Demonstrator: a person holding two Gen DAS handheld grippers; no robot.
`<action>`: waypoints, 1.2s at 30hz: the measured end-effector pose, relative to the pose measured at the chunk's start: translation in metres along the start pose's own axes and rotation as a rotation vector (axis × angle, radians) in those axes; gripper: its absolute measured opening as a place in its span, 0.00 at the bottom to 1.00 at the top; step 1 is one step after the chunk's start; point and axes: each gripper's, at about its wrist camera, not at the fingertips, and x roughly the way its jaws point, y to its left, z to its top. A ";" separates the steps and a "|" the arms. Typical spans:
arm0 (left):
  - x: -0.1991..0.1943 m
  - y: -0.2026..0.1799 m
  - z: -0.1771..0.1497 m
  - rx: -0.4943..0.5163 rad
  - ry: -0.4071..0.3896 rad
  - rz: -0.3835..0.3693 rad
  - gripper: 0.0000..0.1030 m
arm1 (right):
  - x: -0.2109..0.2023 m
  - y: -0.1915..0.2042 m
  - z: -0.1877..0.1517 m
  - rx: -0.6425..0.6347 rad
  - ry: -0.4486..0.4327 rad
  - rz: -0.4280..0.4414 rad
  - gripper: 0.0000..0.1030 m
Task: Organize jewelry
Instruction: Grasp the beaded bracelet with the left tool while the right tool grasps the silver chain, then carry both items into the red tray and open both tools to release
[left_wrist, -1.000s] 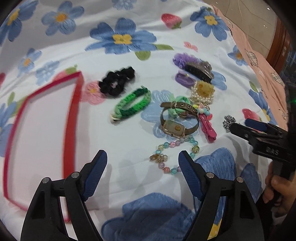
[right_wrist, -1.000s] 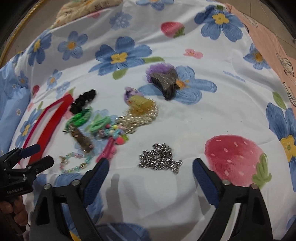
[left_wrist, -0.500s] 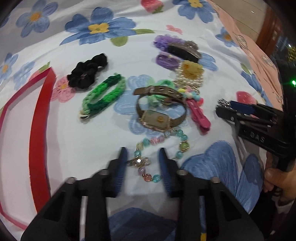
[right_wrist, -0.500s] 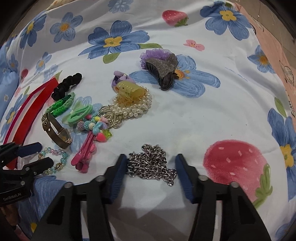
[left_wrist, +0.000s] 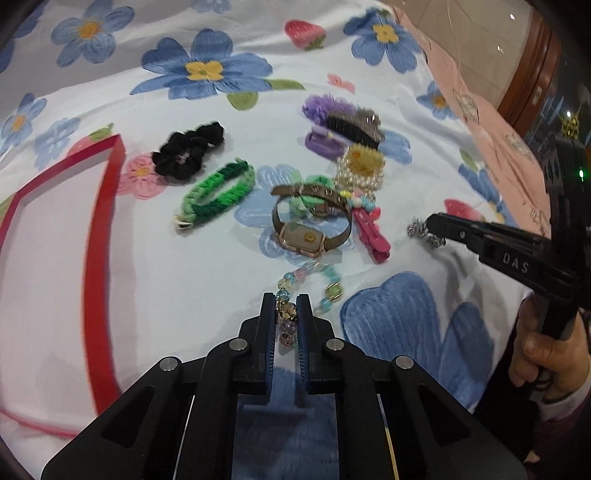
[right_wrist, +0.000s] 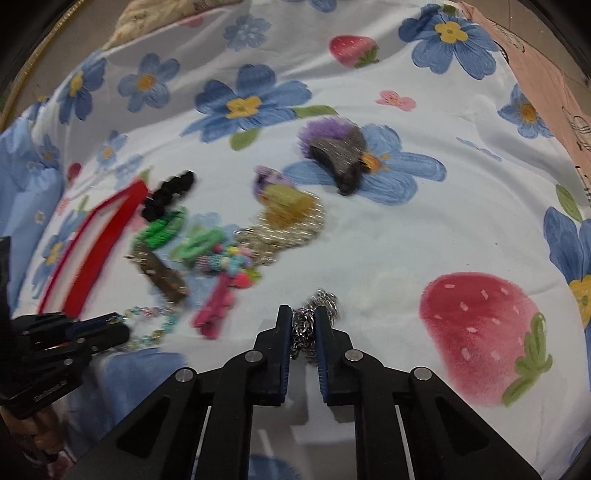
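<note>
The left gripper (left_wrist: 287, 314) is clenched on the near end of the beaded bracelet (left_wrist: 308, 282), only a few beads caught between the pads, while the far loop trails on the floral bedsheet (left_wrist: 207, 280) toward the watch (left_wrist: 303, 236). If it lifts from here, the loop could drag against the watch or the pink hair clip (left_wrist: 369, 232) just beyond and pull them along, and so thin a bite on round beads could slip. The right gripper (right_wrist: 303, 325) is pinched on the bunched silver chain (right_wrist: 314, 314), which lies near the sheet's near edge beside the printed strawberry; the loose links could spill out, or hang down and snag the cloth, because the grip takes only part of the heap. Farther on, the watch, a green hair tie (left_wrist: 310, 194), a pearl piece (left_wrist: 360, 173) and the pink clip overlap in one cluster, so a careless pass could tangle them. The red-rimmed tray (left_wrist: 99, 236) at the left side is cut off by the frame, and I judge it the likely destination. The right wrist view is smeared by motion, so the cluster there is hard to read; how much chain sits behind the pads is hidden.
</note>
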 end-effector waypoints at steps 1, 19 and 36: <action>-0.006 0.001 0.000 -0.007 -0.012 0.000 0.09 | -0.005 0.004 0.001 -0.003 -0.008 0.013 0.11; -0.098 0.053 -0.014 -0.139 -0.172 0.037 0.09 | -0.051 0.092 0.018 -0.095 -0.088 0.238 0.11; -0.134 0.151 -0.041 -0.326 -0.227 0.150 0.09 | -0.016 0.224 0.024 -0.243 -0.015 0.488 0.11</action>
